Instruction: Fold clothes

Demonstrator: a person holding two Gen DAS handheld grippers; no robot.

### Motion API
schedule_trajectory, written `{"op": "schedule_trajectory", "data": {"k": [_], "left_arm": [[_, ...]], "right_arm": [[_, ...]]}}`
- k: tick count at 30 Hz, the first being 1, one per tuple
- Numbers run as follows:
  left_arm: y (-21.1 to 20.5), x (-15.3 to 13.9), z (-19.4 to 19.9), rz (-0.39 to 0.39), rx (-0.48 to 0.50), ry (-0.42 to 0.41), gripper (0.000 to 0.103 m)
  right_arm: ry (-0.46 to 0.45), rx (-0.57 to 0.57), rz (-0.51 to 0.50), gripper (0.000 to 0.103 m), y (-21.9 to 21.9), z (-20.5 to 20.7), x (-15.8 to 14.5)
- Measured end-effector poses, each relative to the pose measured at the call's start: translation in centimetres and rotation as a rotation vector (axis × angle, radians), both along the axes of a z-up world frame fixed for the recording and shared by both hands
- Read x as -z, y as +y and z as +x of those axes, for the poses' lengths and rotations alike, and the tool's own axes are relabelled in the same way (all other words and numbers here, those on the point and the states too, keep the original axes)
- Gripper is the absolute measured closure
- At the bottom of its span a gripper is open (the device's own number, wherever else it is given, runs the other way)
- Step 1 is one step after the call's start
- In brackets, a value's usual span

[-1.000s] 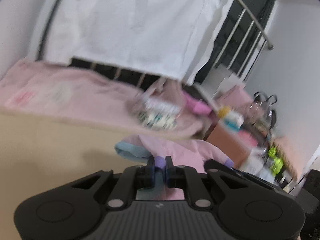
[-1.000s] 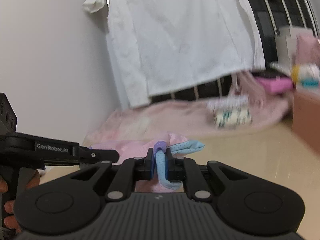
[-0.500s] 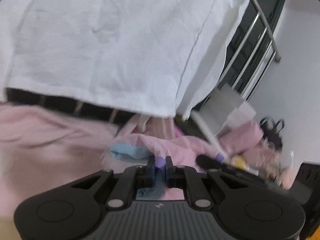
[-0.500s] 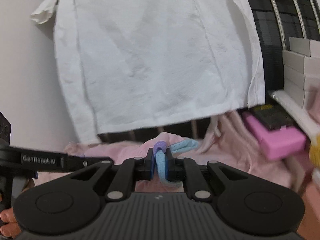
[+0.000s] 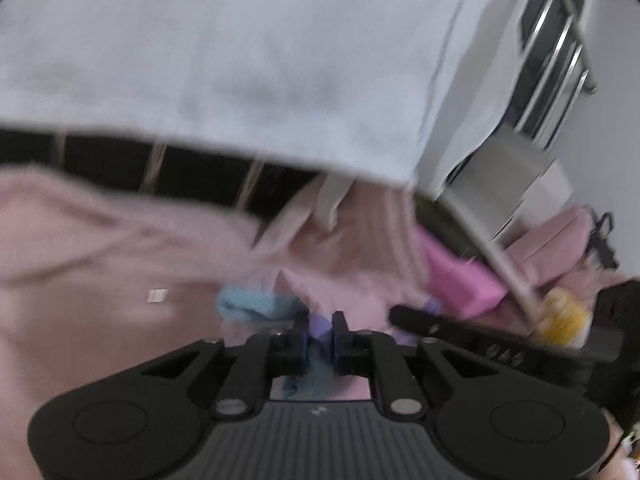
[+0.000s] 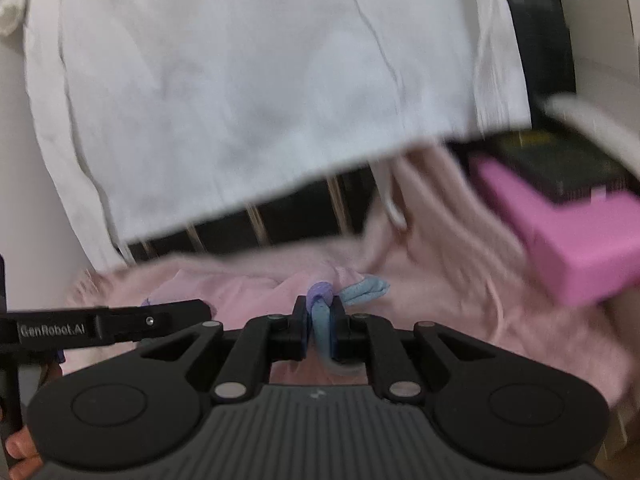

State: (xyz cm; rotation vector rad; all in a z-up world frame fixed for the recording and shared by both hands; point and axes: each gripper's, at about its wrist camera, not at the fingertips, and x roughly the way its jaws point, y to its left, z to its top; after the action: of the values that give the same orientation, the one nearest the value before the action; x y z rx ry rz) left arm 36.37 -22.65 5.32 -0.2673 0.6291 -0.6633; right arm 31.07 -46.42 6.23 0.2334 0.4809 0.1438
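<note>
My left gripper (image 5: 319, 326) is shut on the light blue and purple edge of a pink garment (image 5: 344, 292), with a blue fold (image 5: 256, 306) bunched just left of the fingers. My right gripper (image 6: 320, 312) is shut on another blue edge (image 6: 364, 289) of the same pink garment (image 6: 248, 284). The garment hangs between the two grippers. The right gripper shows as a black bar in the left wrist view (image 5: 480, 330), and the left gripper shows at the left of the right wrist view (image 6: 112, 322).
A white cloth (image 6: 256, 92) hangs over a metal rail close ahead. A pale pink blanket (image 5: 100, 248) lies below it. A bright pink box (image 6: 560, 236) with a dark item on top sits at the right, near white boxes (image 5: 520, 184).
Both grippers have carried the garment forward, away from the beige table and close up to the white cloth and pink blanket. Their grip has not changed.
</note>
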Motion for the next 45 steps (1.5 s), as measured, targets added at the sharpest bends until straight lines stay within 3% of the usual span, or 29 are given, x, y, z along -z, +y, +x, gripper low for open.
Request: {"op": "schedule_trajectory", "data": {"k": [1, 2, 3, 4, 5, 6, 7, 9, 10, 11, 12, 14, 15, 17, 21, 25, 28, 32, 38, 41, 45], "left_arm": [[0.1, 0.9, 0.0, 0.008, 0.001, 0.008, 0.080], [0.7, 1.3, -0.1, 0.001, -0.008, -0.002, 0.076], [1.1, 1.3, 0.0, -0.001, -0.032, -0.004, 0.058], [1.4, 1.3, 0.1, -0.002, -0.055, -0.007, 0.049], [2.1, 0.8, 0.1, -0.035, -0.064, -0.015, 0.049], [2.7, 0.3, 0.0, -0.069, -0.073, -0.023, 0.048], [3.0, -0.4, -0.1, -0.095, -0.083, -0.038, 0.048], [3.7, -1.7, -0.4, -0.146, -0.101, -0.068, 0.047], [3.2, -2.0, -0.3, -0.143, -0.121, -0.065, 0.048], [2.7, -2.3, -0.3, -0.140, -0.142, -0.062, 0.050], [1.6, -2.2, -0.3, -0.118, -0.139, -0.066, 0.052], [-0.4, -1.2, -0.4, -0.050, -0.121, -0.063, 0.075], [-1.2, -0.6, -0.4, -0.020, -0.112, -0.057, 0.082], [-2.4, 0.3, -0.4, 0.063, -0.101, -0.072, 0.082], [-2.8, 0.9, -0.8, 0.071, -0.059, -0.093, 0.076], [-1.9, 0.9, -0.5, 0.033, -0.039, -0.076, 0.074], [-0.1, -0.3, -0.1, -0.061, -0.078, -0.037, 0.062], [1.7, -2.9, -1.1, -0.112, -0.112, -0.095, 0.061], [-1.3, -2.3, -1.9, 0.058, -0.093, -0.101, 0.061], [-1.8, -1.5, -2.5, 0.083, -0.097, -0.111, 0.061], [-2.5, -0.4, -3.3, 0.117, -0.102, -0.125, 0.059]], "right_arm": [[0.016, 0.001, -0.020, 0.088, 0.1, 0.1, 0.4], [0.026, 0.001, -0.046, 0.076, 0.3, 0.0, 0.5], [0.036, 0.001, -0.072, 0.067, 0.5, 0.0, 0.7], [0.027, 0.022, -0.111, 0.050, 0.7, -0.3, 0.3], [0.006, 0.054, -0.157, 0.040, 1.0, -0.9, -0.3], [-0.015, 0.086, -0.204, 0.039, 1.2, -1.4, -1.0], [-0.051, 0.103, -0.232, 0.039, 1.3, -2.0, -1.6], [-0.154, 0.096, -0.231, 0.051, 1.3, -3.1, -2.6], [-0.193, 0.095, -0.216, 0.070, 1.4, -3.3, -2.9], [-0.213, 0.094, -0.202, 0.081, 1.5, -3.2, -3.0], [-0.221, 0.087, -0.188, 0.083, 1.6, -2.7, -2.8], [-0.184, 0.084, -0.159, 0.088, 1.7, -1.2, -1.6], [-0.145, 0.076, -0.160, 0.089, 1.8, -0.3, -0.8], [-0.025, 0.041, -0.226, 0.089, 2.6, 1.1, 0.9], [0.099, 0.030, -0.337, 0.089, 3.7, 1.1, 1.5], [0.147, 0.014, -0.381, 0.089, 4.0, 0.3, 0.9], [0.136, 0.020, -0.353, 0.088, 3.8, 0.6, 0.5], [0.000, 0.048, -0.228, 0.082, 2.4, -1.0, -2.3], [-0.074, 0.078, -0.090, 0.081, 0.5, -1.5, -3.1], [-0.028, 0.051, -0.049, 0.081, 0.0, -0.4, -1.8], [0.134, 0.013, -0.039, 0.081, -0.5, 1.6, 0.8]]}}
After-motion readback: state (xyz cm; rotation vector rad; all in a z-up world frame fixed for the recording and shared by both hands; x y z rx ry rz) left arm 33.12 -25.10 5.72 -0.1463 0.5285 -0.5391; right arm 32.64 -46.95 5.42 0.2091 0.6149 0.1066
